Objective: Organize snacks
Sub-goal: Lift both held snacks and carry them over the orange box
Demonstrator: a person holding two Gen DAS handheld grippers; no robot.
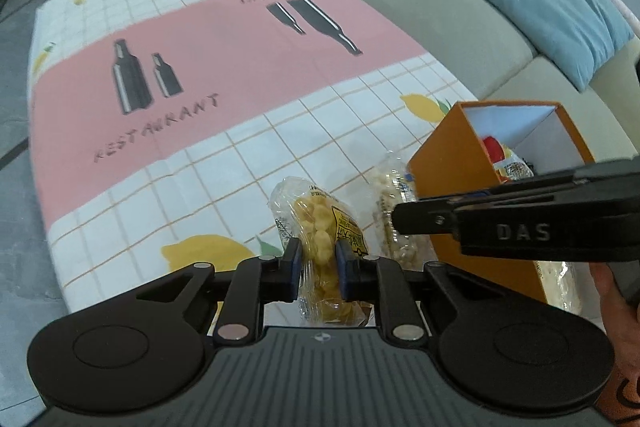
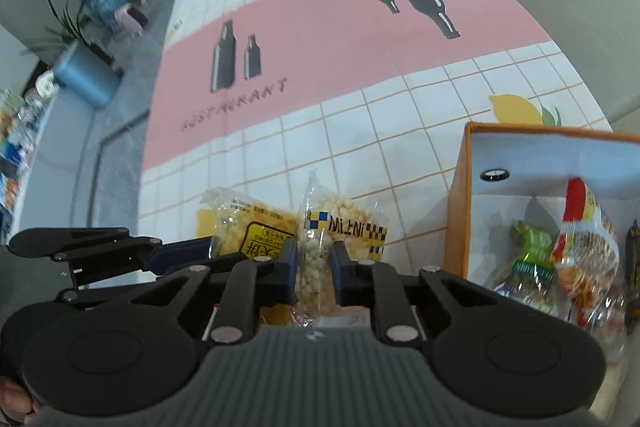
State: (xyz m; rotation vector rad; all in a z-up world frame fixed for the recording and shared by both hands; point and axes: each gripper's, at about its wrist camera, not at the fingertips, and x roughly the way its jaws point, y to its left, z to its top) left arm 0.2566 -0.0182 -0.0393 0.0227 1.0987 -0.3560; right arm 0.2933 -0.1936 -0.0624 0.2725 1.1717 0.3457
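My left gripper (image 1: 319, 259) is shut on a clear packet of yellow puffed snacks (image 1: 320, 227), lifted a little off the tablecloth. My right gripper (image 2: 314, 263) is shut on a clear packet of pale rice puffs (image 2: 320, 267) with a black and yellow label. In the left wrist view the right gripper (image 1: 404, 221) reaches in from the right, with the pale packet (image 1: 390, 195) under it. From the right wrist camera the left gripper (image 2: 200, 249) and its yellow packet (image 2: 256, 227) show at the left. An orange box (image 2: 460, 195) with a white inside stands to the right and holds several wrapped snacks (image 2: 584, 247).
A tablecloth (image 1: 224, 67) with a pink band, bottle prints and lemons covers the table. A grey sofa with a blue cushion (image 1: 556, 11) runs along the far right. Potted plants (image 2: 84, 67) stand on the floor at the left.
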